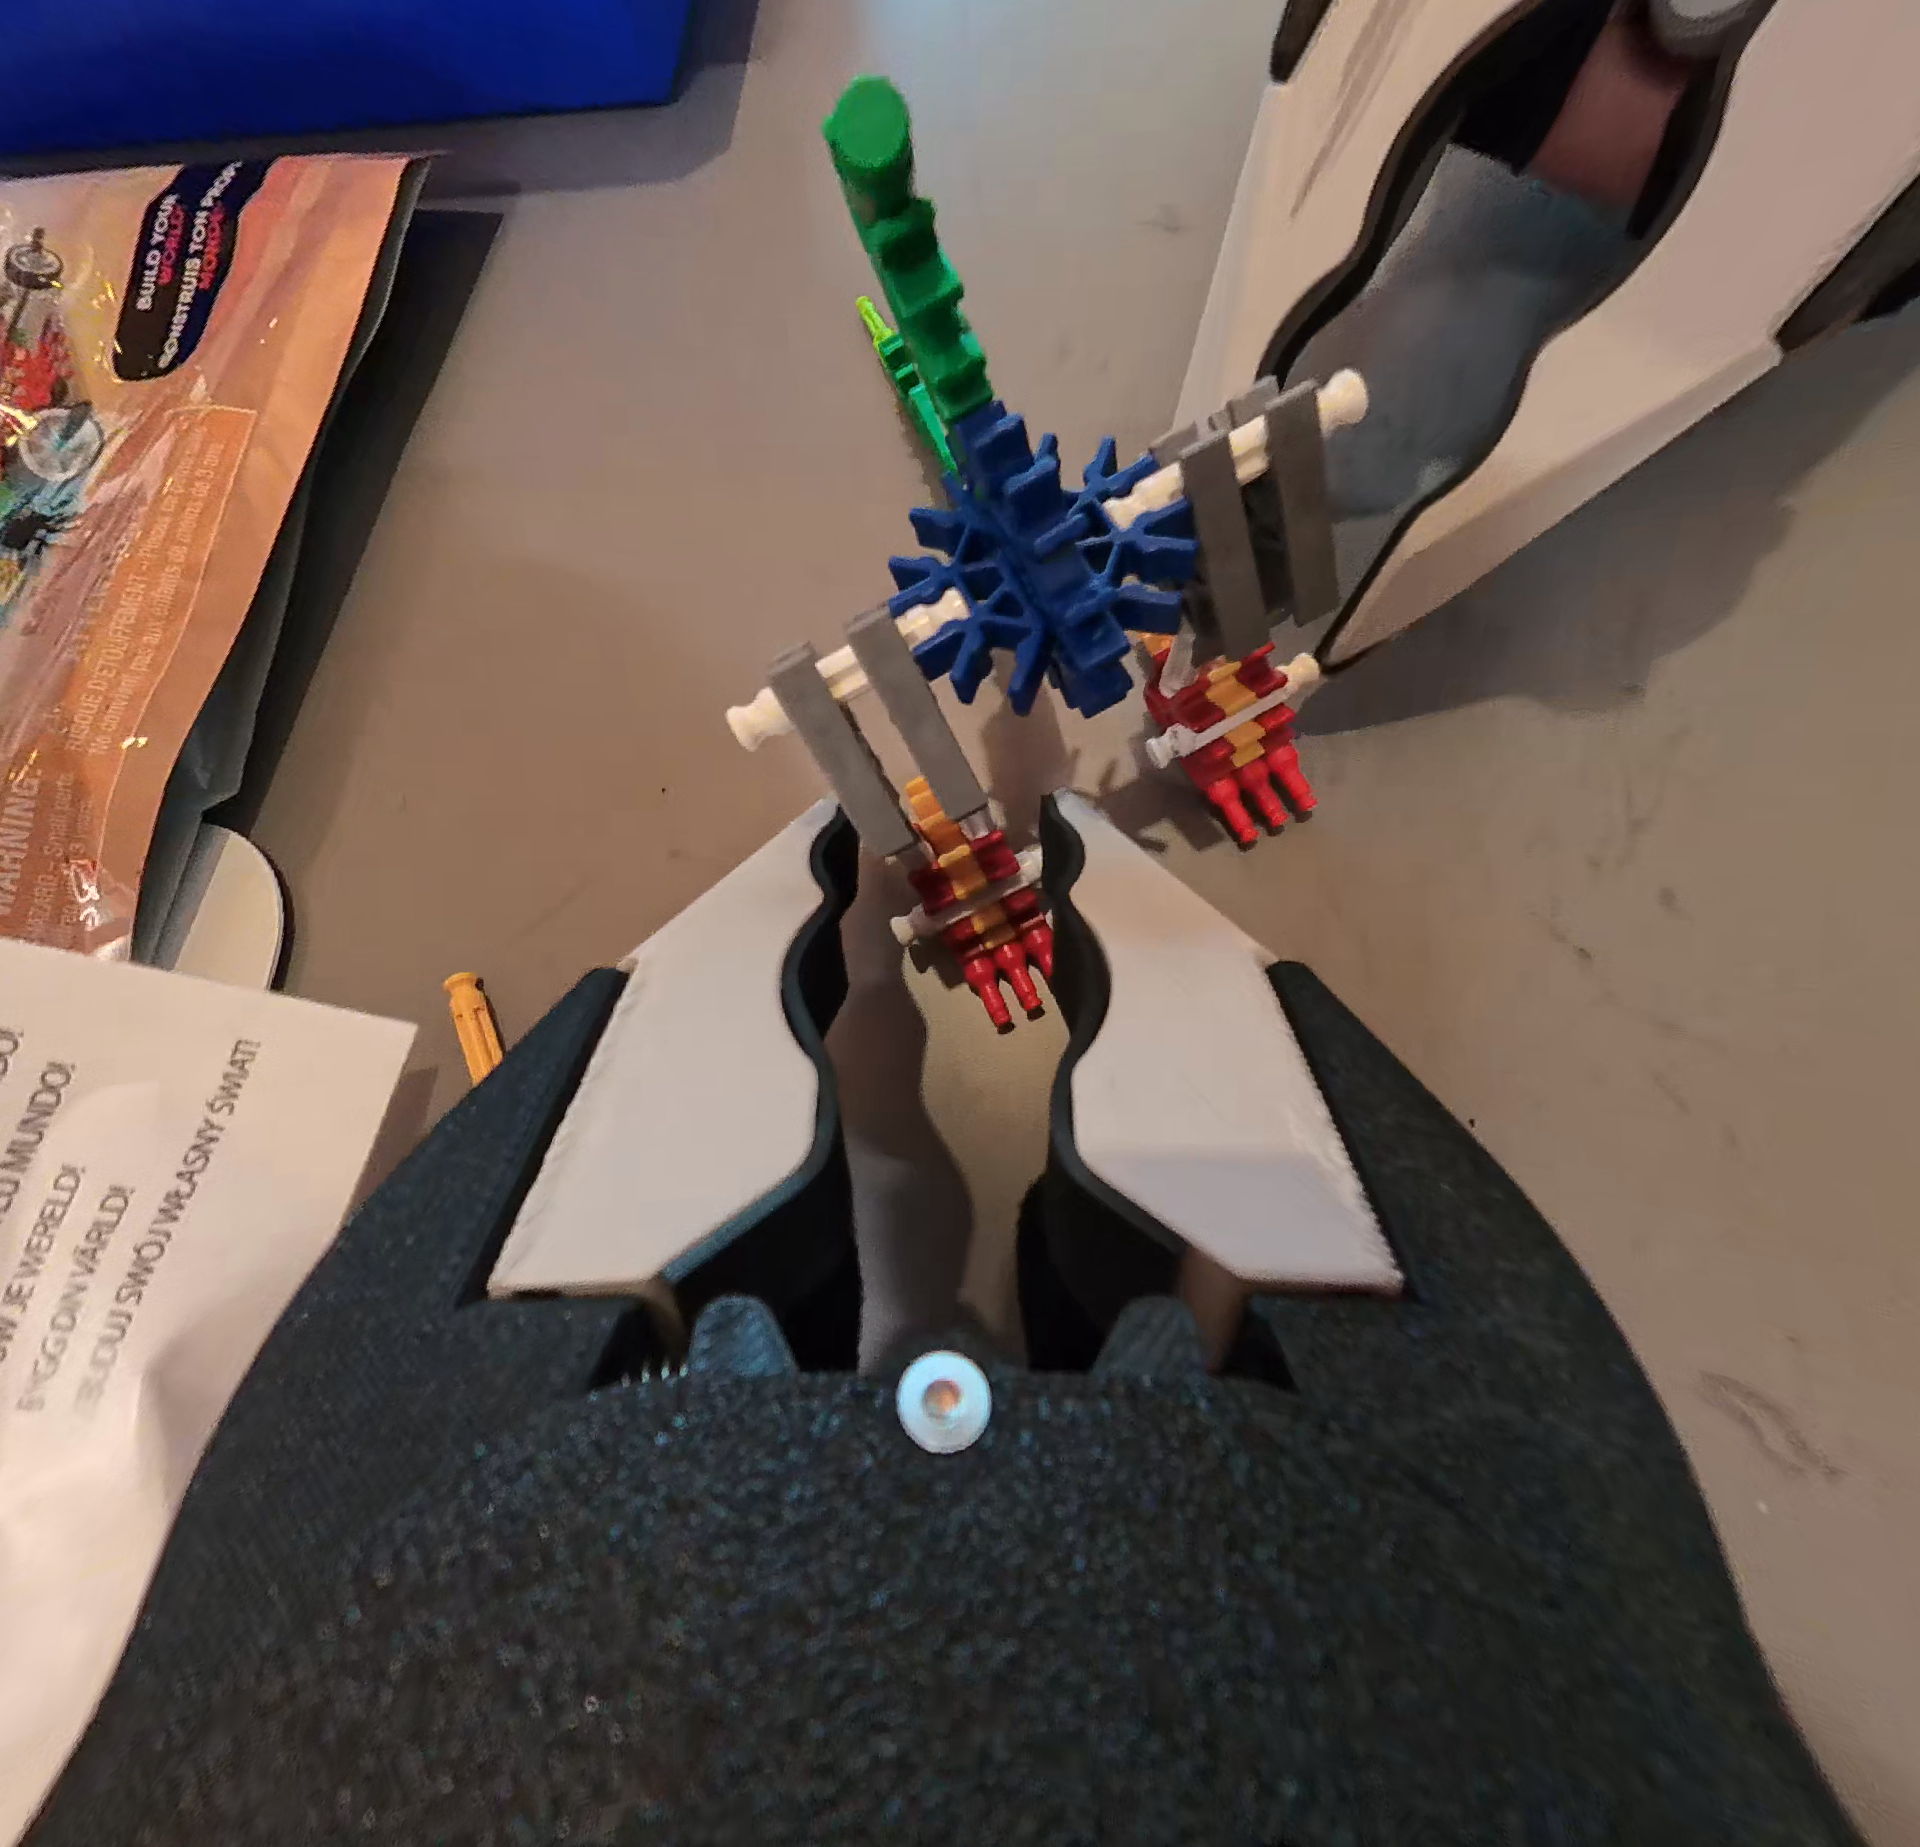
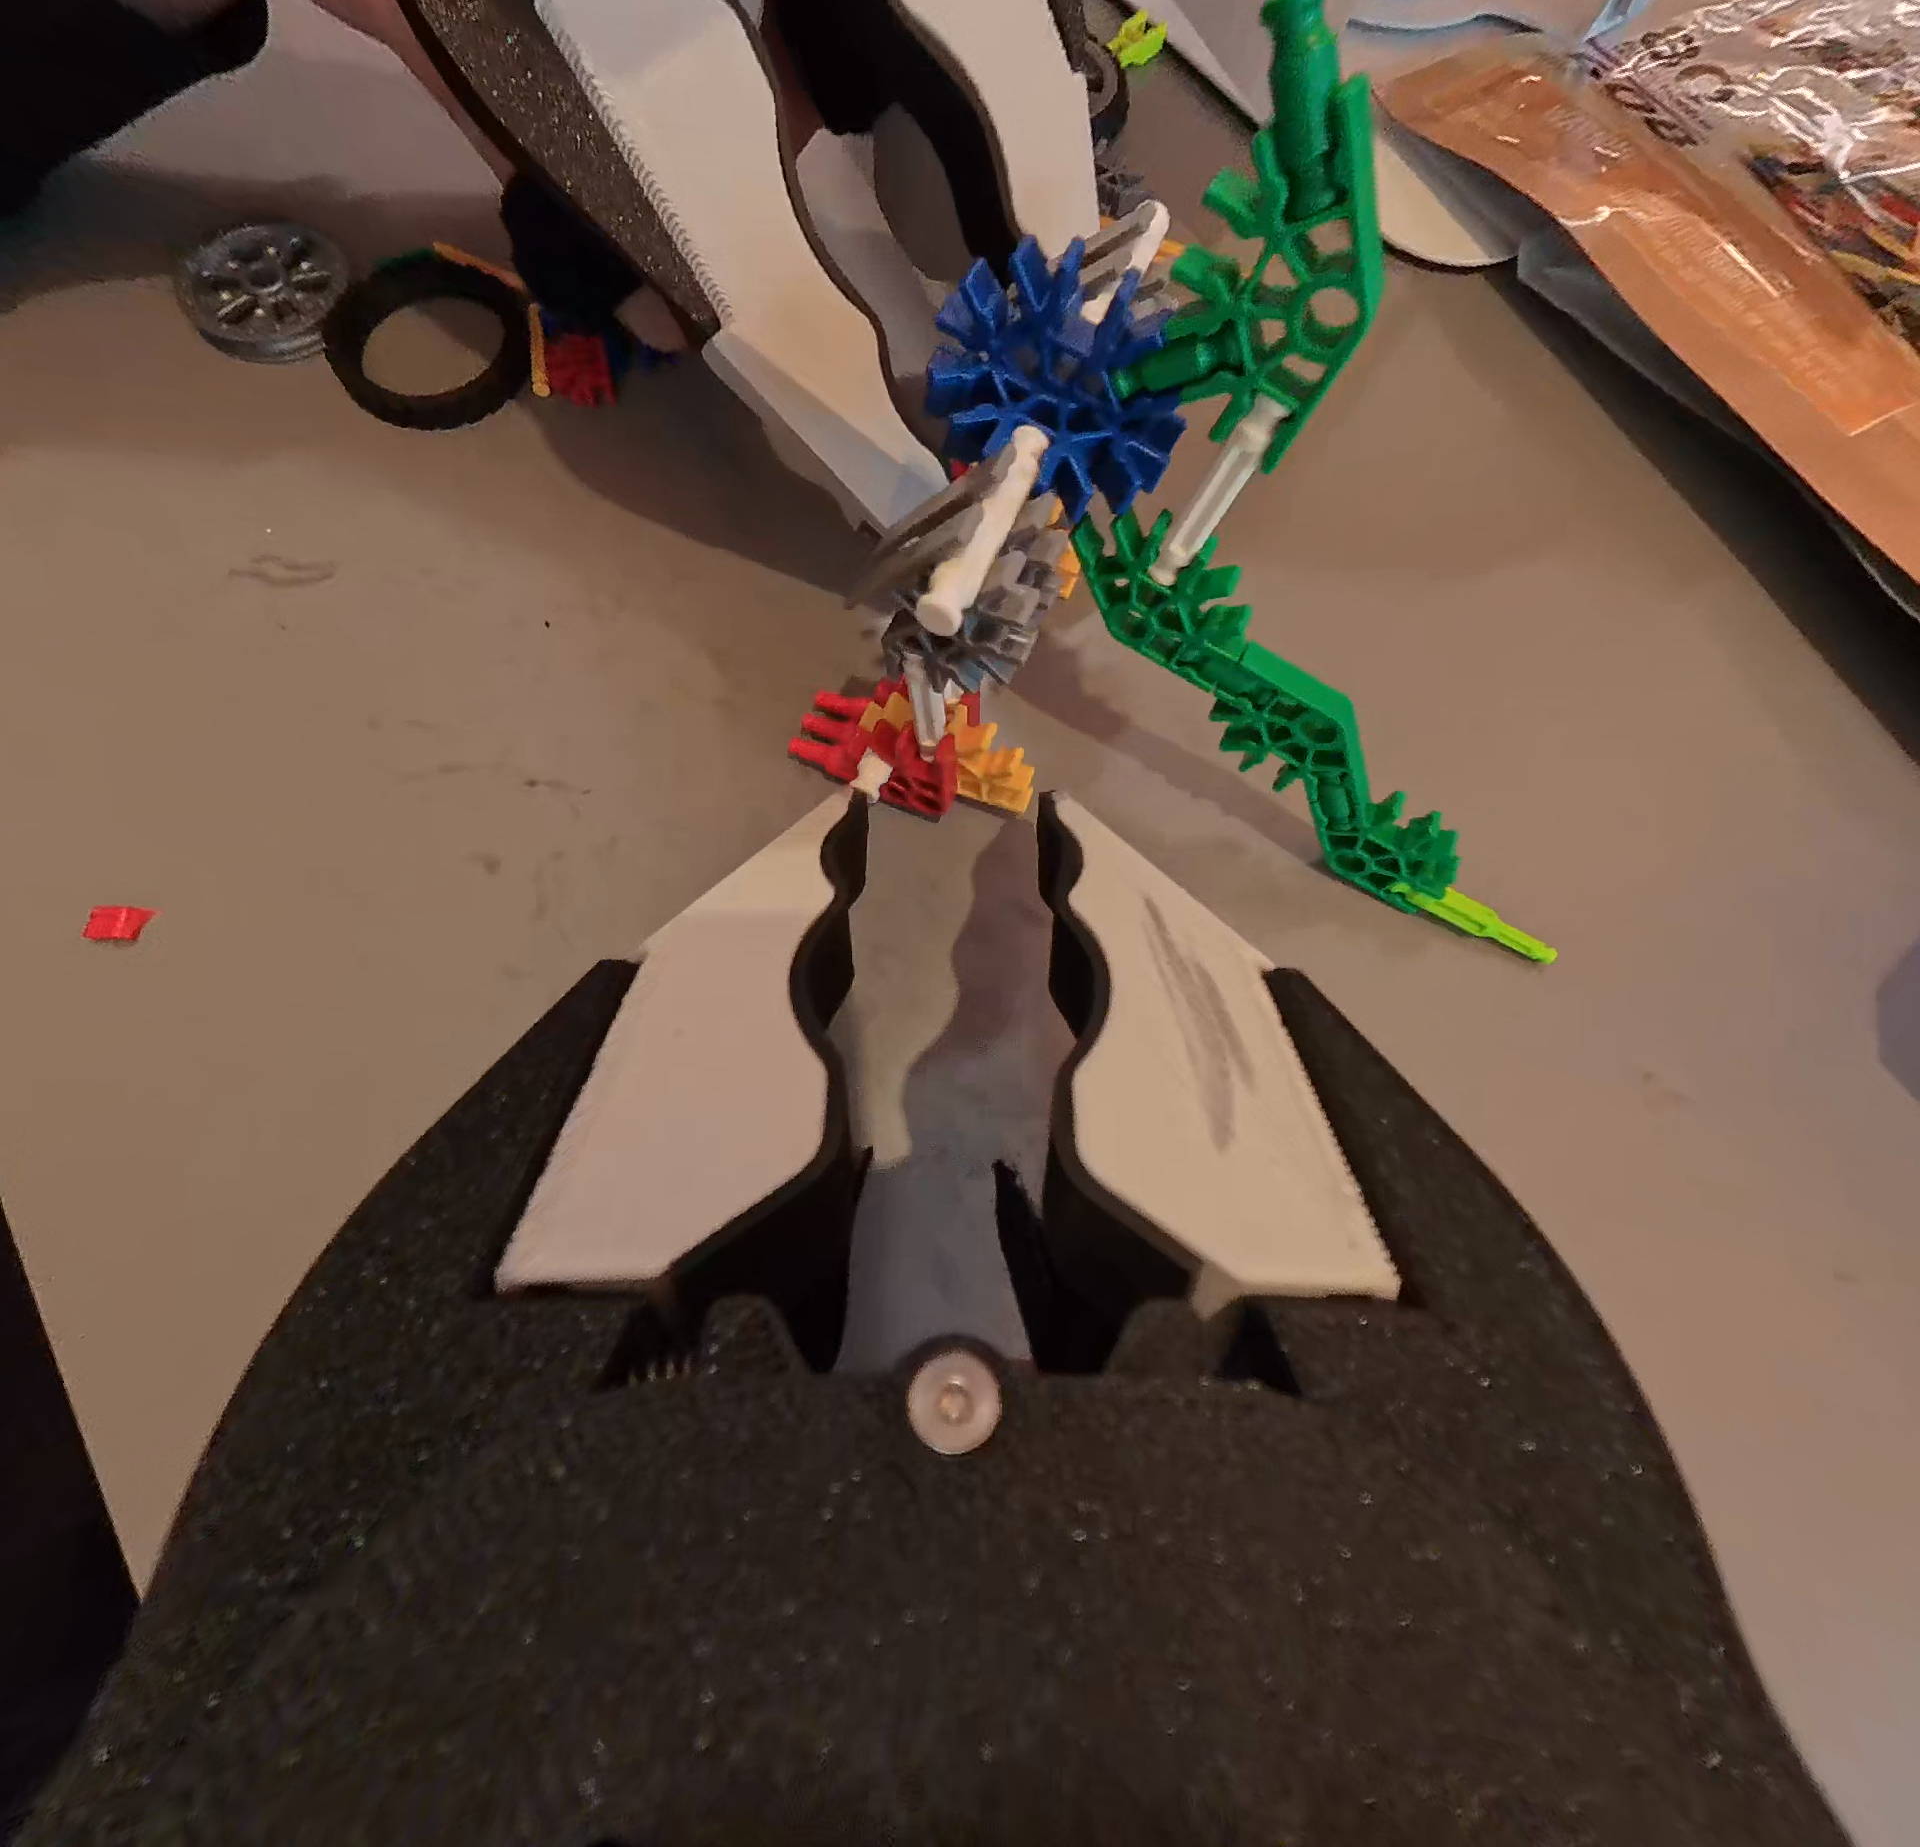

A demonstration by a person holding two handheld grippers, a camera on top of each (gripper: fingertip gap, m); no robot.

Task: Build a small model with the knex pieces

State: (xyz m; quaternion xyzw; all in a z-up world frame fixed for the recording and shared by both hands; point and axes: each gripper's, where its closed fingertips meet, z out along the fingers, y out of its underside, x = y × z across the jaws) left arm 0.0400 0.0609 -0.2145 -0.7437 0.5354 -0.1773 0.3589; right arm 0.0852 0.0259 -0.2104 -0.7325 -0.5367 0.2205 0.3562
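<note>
Only right wrist view shows loose tyre [image 2: 421,353]; both tools agape, empty.

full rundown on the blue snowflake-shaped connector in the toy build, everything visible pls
The blue snowflake-shaped plastic connector is the hub of the toy figure, held above the grey table. It looks like two slotted discs interlocked at right angles. A white rod runs through it carrying grey flat pieces; green connector pieces plug into one side. Neither hand-held gripper clearly touches it.
</note>
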